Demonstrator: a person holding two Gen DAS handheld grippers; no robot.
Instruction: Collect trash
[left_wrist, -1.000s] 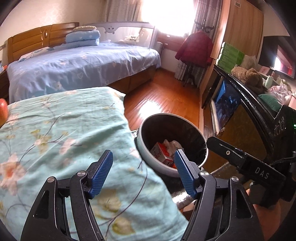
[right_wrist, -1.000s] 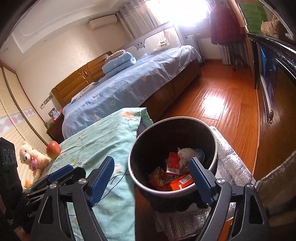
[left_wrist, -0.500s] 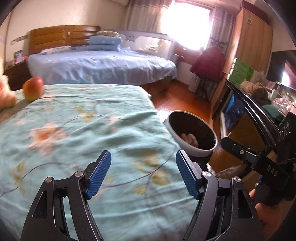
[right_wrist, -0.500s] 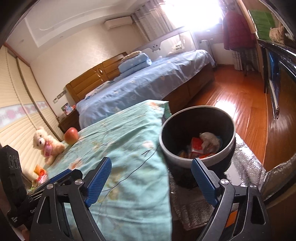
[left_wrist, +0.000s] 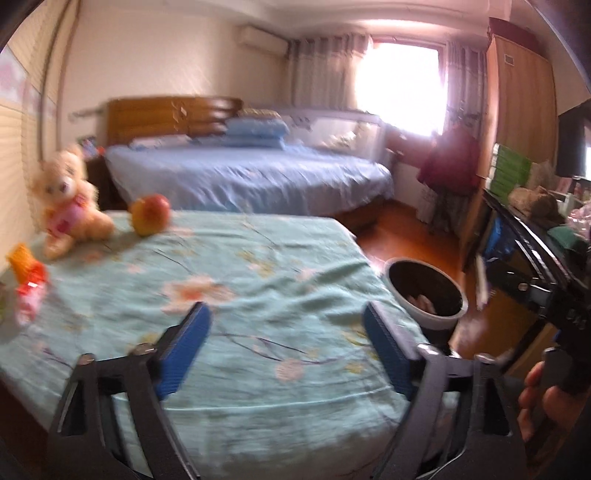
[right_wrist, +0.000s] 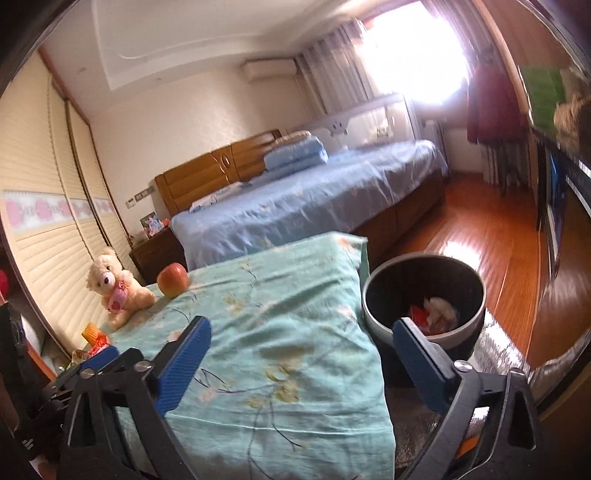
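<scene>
Left wrist view showed the left gripper (left_wrist: 284, 339) nearest the lens, jaws opening with nothing between them, only the flowered cover (left_wrist: 258, 266) below. The frame was blurred. Beside it at the right edge a hand (left_wrist: 543, 402) gripped the black body of the other tool, which suggested the two were carried side by side. In the right wrist view the right gripper (right_wrist: 301, 354) was likewise opening and empty, hung over the cover's near edge.

Just past the right jaw stood the bin (right_wrist: 424, 295), on the floor against the corner of the covered surface, probably parked there so scraps could be dropped in without a reach. It already held a red wrapper (right_wrist: 419, 317) and a crumpled white wad (right_wrist: 439, 308).

Farther along, at the left edge, lay orange and red wrappers (left_wrist: 27, 280), apart from the bin and well away from both grippers. These looked like the trash not yet collected, and the spread jaws fit a reach toward them. The left gripper was the nearer to them.

Beyond sat a teddy (left_wrist: 70, 199) and an apple (left_wrist: 149, 214), just beside each other near the wall; I judged neither to be trash. Behind them stretched the blue bed (left_wrist: 251, 177) and the bright window (left_wrist: 402, 85).
</scene>
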